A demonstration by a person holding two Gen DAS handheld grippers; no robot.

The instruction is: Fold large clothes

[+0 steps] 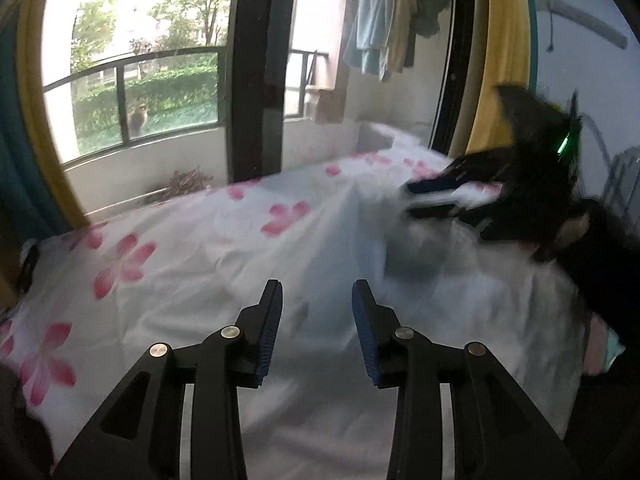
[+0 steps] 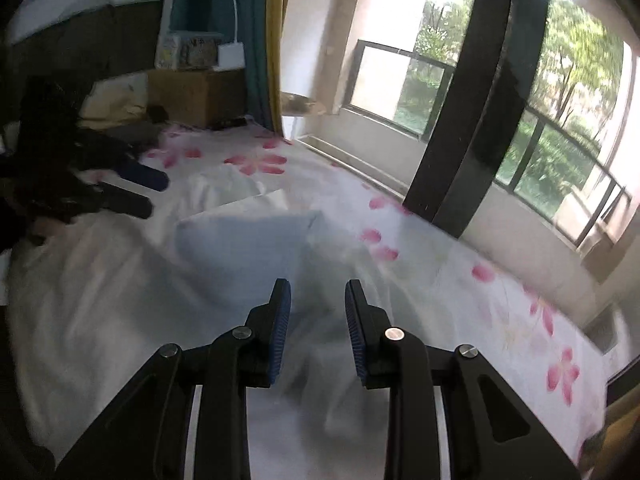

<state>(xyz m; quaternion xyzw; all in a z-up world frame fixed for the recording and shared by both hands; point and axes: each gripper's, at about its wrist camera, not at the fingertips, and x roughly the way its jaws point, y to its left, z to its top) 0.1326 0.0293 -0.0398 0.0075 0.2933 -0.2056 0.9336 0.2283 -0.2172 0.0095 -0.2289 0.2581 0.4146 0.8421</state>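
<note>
Floral bed point(image 1: 168, 240); pale garment point(image 2: 248, 240) blurred; both tongs empty.

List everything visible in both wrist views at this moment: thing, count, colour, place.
Garment: one, pale blue-white, mid-bed.
Bedsheet: one, white with pink flowers, covering the bed.
Curtain: yellow and teal, beside the window.
Hanging clothes: several, blue, tan and dark, on the balcony.
Box: one, brown, far end of bed.
Pillow: one, cream, beside box.
Left gripper: black, blue pads, open, empty.
Right gripper: black, blue pads, open, empty.
</note>
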